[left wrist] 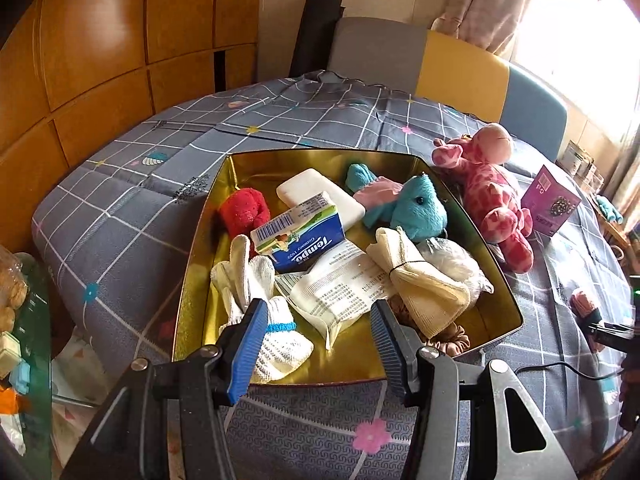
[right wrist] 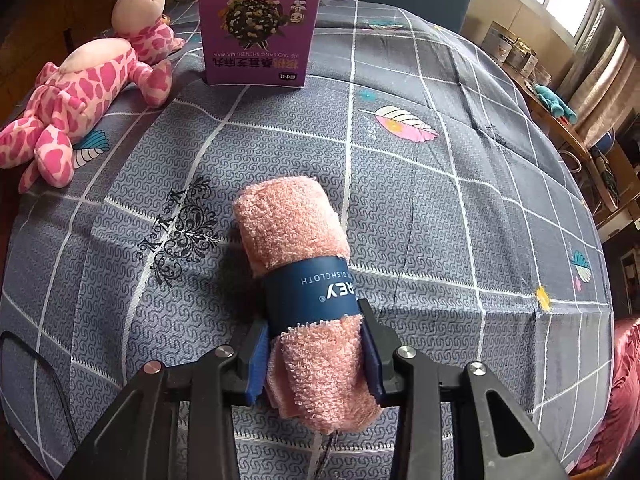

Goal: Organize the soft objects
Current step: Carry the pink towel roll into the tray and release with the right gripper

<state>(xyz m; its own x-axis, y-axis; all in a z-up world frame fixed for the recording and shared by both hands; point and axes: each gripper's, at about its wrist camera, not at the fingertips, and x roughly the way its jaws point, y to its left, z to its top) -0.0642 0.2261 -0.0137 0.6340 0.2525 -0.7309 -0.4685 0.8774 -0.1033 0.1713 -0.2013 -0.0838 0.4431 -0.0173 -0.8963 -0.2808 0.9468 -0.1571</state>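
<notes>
A gold tin box (left wrist: 472,216) lies on the bed, holding a teal plush (left wrist: 420,208), a red plush (left wrist: 244,210), white gloves (left wrist: 256,280), a Tempo tissue pack (left wrist: 304,236), a cream cloth roll (left wrist: 416,276) and a paper packet (left wrist: 340,288). My left gripper (left wrist: 319,312) hovers open over the box's near end with nothing between its fingers. In the right wrist view, a rolled pink dishcloth (right wrist: 288,220) with a navy band lies on the quilt. My right gripper (right wrist: 314,320) is shut on its near end, pads against both sides.
A pink spotted giraffe plush (left wrist: 488,188) (right wrist: 80,96) lies right of the box. A purple carton (right wrist: 258,28) (left wrist: 550,200) stands beyond it. The grey checked quilt (right wrist: 440,208) covers the bed. A shelf with clutter runs along the right, and a glass table (left wrist: 28,320) stands left.
</notes>
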